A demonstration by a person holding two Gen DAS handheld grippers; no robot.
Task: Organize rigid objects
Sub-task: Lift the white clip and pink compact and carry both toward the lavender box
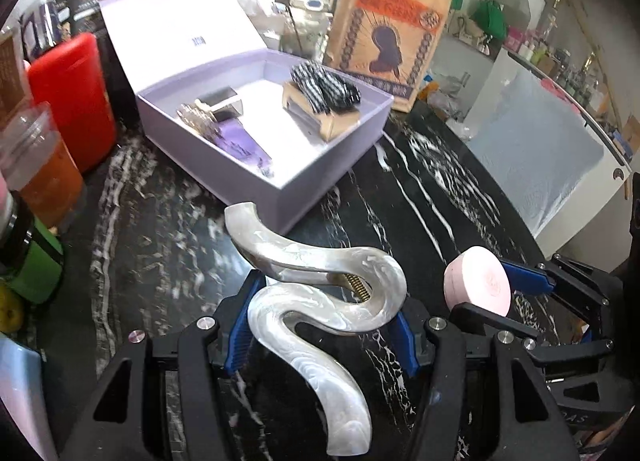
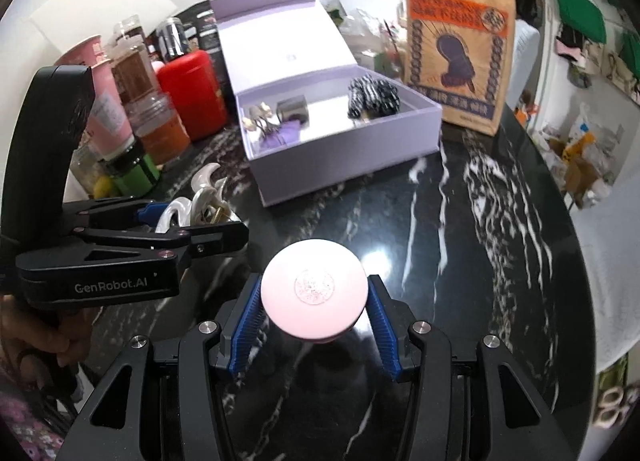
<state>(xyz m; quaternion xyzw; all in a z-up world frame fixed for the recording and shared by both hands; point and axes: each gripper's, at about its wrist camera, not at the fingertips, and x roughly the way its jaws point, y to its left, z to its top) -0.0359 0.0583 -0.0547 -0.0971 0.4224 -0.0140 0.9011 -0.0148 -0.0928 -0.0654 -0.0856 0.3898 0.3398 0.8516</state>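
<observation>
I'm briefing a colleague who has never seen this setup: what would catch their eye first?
Nearest the cameras, the left tool is clamped on a wavy pearl-white hair claw, and the right tool grips a round pink disc, both above a black marble table. Behind them an open lilac box already holds a black-and-white checked clip and some small shiny pieces.

The only readable text is "GenRobot.AI", printed in white on the black body of the left gripper (image 2: 202, 221); the paper bag's (image 2: 456, 49) print is not legible.
</observation>
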